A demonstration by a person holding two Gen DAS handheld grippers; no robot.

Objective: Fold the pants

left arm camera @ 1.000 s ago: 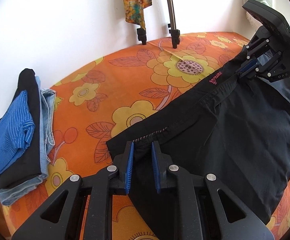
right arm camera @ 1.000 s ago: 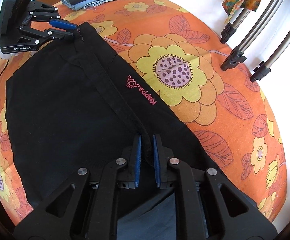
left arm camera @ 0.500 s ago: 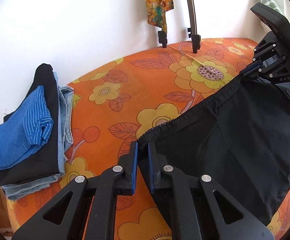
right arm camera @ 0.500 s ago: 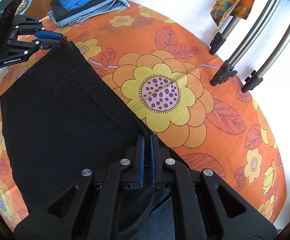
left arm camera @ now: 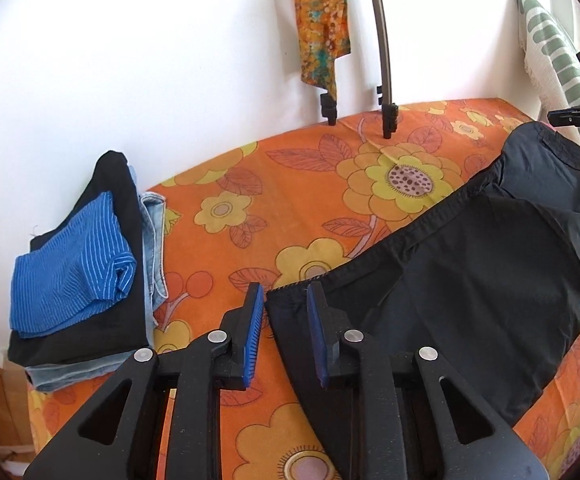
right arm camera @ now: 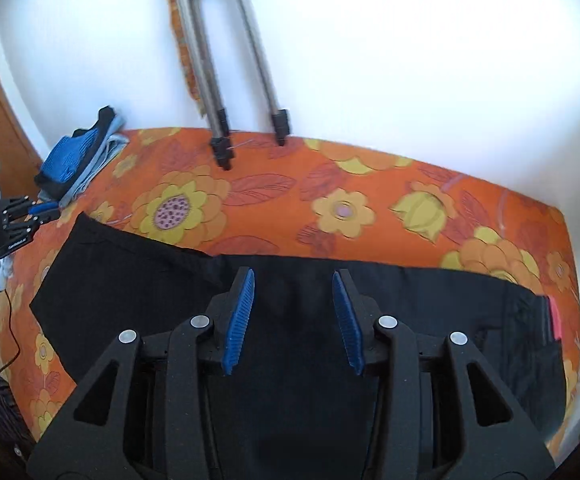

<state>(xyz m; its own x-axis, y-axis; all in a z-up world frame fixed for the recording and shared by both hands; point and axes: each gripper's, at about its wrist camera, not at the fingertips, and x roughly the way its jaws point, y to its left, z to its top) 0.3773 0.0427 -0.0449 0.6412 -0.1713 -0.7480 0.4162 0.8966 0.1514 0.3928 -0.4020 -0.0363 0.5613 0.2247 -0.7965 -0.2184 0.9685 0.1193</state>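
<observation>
The black pants point(left arm camera: 469, 280) lie flat on the orange flower sheet point(left arm camera: 290, 184), already folded over once so they make one long dark strip. In the left wrist view the strip runs from a near corner, right by the claw, away to the far right, where the cloth bunches up in a soft hump. The left gripper point(left arm camera: 286, 320) has its two blue pads wide apart and holds nothing. The near corner of the pants sits just in the gap between the pads, a little toward the right pad, with its stitched edge pointing at the claw. The right gripper point(right arm camera: 293, 316) is also wide open and empty. It hangs over the middle of the pants point(right arm camera: 290, 380), and the dark cloth stretches out to its left and to its right, so the long way of the pants goes across this claw, not away from it. A pink tag point(right arm camera: 555, 316) shows at the far right end. I think the next fold has to bring one short end over to the other, along that long way. The left claw is nearest to its end and could pinch that corner at once. The right claw would first have to slide right, toward the pink tag end. A pile of folded clothes point(left arm camera: 82, 256) sits off to the left, well apart from the pants.
</observation>
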